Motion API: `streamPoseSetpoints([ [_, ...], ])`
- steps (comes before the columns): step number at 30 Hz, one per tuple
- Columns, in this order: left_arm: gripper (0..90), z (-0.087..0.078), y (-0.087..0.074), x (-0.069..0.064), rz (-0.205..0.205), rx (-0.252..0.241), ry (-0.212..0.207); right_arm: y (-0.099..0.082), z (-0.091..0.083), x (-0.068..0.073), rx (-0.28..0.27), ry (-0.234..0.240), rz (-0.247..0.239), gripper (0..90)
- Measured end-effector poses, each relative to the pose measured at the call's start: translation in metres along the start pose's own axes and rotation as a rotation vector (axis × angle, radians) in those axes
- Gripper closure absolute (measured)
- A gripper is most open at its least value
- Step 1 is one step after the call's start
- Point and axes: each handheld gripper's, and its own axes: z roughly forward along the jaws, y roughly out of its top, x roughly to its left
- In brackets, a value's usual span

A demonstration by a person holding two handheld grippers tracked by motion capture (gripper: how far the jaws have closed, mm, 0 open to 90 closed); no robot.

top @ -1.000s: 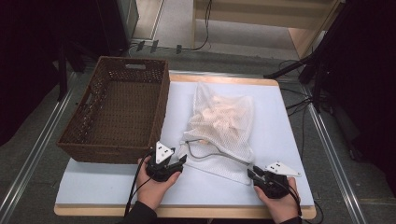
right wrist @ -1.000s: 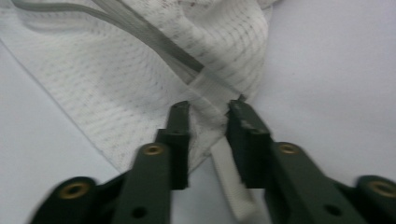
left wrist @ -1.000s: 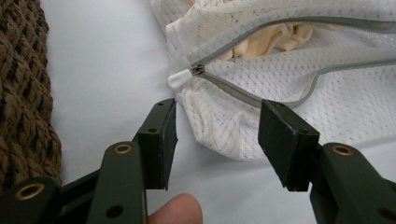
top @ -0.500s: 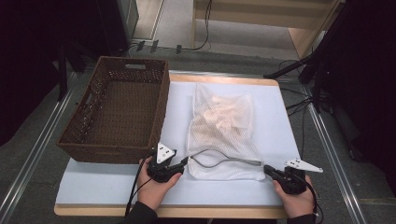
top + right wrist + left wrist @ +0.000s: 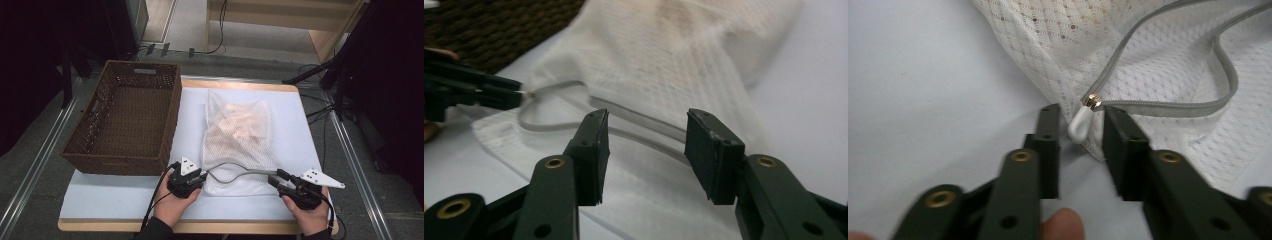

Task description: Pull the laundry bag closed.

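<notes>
Mesh bag point(image 5: 239, 140) lies beside the basket point(image 5: 127, 117) with its zipper point(image 5: 235, 176) not fully shut, the left gripper point(image 5: 1079, 137) having just narrowed around the white zipper pull point(image 5: 1079, 125) without pinching it yet, and the right gripper point(image 5: 644, 150) having just opened wide, holding nothing.

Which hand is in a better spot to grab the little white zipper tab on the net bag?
Left. The left gripper already has the white zipper tab between its jaws, which have just been closing. The right gripper has just been opening, at the mesh bag's other corner.
</notes>
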Motion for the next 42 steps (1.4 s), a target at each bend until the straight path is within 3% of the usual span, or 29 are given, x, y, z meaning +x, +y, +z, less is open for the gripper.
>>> streamPoseSetpoints([
  [4,85.9,-0.004,0.002,0.003,-0.013,0.03,-0.051,0.009,0.017,0.023,-0.009,0.069,-0.059,47.2],
  [12,86.2,-0.024,0.0,0.022,-0.069,0.02,-0.114,0.028,0.075,0.07,0.085,0.179,-0.178,31.2],
  [16,86.3,-0.034,-0.005,0.031,-0.093,0.012,-0.164,0.024,0.1,0.08,0.151,0.173,-0.186,22.4],
  [20,86.5,-0.041,-0.008,0.034,-0.081,0.001,-0.176,0.019,0.112,0.084,0.206,0.204,-0.193,15.8],
  [23,86.5,-0.044,-0.006,0.034,-0.107,-0.017,-0.205,0.015,0.119,0.088,0.243,0.211,-0.202,13.6],
  [25,86.5,-0.047,-0.004,0.033,-0.102,-0.023,-0.205,0.012,0.123,0.092,0.256,0.185,-0.228,13.7],
  [28,86.5,-0.05,-0.003,0.034,-0.103,-0.021,-0.193,0.013,0.123,0.098,0.223,0.13,-0.25,15.5],
  [30,86.5,-0.05,-0.003,0.035,-0.11,-0.019,-0.202,0.013,0.121,0.099,0.205,0.094,-0.26,22.7],
  [32,86.5,-0.05,-0.003,0.035,-0.112,-0.02,-0.22,0.013,0.122,0.098,0.22,0.075,-0.258,36.3],
  [34,86.5,-0.048,-0.001,0.031,-0.095,-0.015,-0.234,0.012,0.123,0.094,0.231,0.061,-0.246,40.3],
  [36,86.5,-0.047,0.0,0.027,-0.081,-0.005,-0.241,0.011,0.123,0.092,0.211,0.032,-0.258,38.0],
  [38,86.5,-0.046,0.001,0.026,-0.066,0.005,-0.234,0.011,0.122,0.094,0.18,0.0,-0.301,33.0],
  [42,86.5,-0.046,0.002,0.027,-0.077,0.007,-0.249,0.015,0.12,0.098,0.147,0.053,-0.316,24.5],
])
